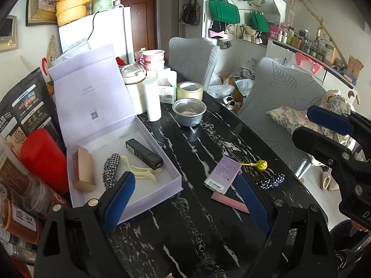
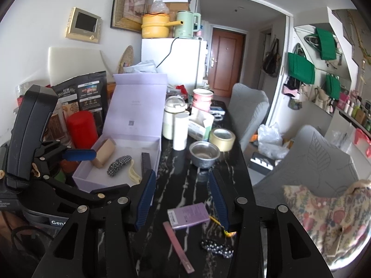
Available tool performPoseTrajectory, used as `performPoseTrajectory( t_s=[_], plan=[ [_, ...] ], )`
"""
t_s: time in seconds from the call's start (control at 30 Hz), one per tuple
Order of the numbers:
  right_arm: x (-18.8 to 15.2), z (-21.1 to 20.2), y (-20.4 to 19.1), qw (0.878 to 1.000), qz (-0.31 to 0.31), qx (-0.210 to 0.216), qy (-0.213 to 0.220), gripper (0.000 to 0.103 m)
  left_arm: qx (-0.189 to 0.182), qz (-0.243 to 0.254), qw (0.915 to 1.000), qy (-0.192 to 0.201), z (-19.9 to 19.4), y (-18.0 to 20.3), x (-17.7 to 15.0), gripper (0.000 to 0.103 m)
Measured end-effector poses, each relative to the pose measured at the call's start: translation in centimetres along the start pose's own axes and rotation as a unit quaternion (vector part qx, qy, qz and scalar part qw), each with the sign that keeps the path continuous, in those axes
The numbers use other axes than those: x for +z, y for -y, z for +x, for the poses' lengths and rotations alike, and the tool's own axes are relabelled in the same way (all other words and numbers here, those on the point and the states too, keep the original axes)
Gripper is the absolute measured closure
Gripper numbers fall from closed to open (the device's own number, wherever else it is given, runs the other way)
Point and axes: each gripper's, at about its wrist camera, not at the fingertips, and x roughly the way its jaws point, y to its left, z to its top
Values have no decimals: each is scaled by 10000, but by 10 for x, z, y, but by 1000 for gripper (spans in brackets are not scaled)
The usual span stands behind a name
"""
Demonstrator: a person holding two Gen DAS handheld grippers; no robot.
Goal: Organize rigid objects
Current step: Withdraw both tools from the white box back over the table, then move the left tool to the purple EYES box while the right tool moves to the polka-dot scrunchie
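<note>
The open lavender box sits on the left part of the black marbled desk, its lid standing upright at the far side. Inside it lie a tan carton at the left, a checkered scrunchie, a cream hair clip and a long black box toward the right wall.

Out on the desk to the right of the box, a purple carton lies flat, with a pink strip just near of it, a small yellow ball on a cord at its right, and a dark dotted scrunchie nearer still.

The right gripper hangs over these loose things, jaws partly apart with nothing pressed between the blue pads; the purple carton shows in the gap below. The left gripper hovers at the near right corner of the lavender box, jaws wide apart and empty.

Farther along the desk stand a metal bowl, a roll of tape, a white cylinder and a red canister at the far left
</note>
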Motion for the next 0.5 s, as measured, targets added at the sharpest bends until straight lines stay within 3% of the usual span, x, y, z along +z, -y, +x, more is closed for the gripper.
performPoseTrajectory(
  t_s=[0.5],
  plan=[
    [-48, -7, 33, 9976, 439, -425, -318, 49, -428, 518, 9970, -374, 30, 42, -12, 12]
  ],
)
